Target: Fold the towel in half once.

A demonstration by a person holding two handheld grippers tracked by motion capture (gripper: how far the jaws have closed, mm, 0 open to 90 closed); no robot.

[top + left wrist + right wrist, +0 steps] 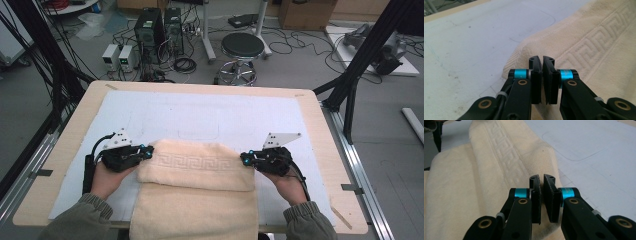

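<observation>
The left gripper and right gripper each pinch a corner of the cream towel on the white mat.

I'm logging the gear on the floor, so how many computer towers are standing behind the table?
2: one black computer tower and a second tower right beside it, upright on the floor beyond the table's far edge. Others may be out of frame.

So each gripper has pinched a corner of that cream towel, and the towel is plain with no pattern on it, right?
Not quite. The towel is not plain: a woven key-pattern band runs across it, clear in the left gripper view. The rest holds: the left gripper and right gripper are each shut on a corner of the towel.
</observation>
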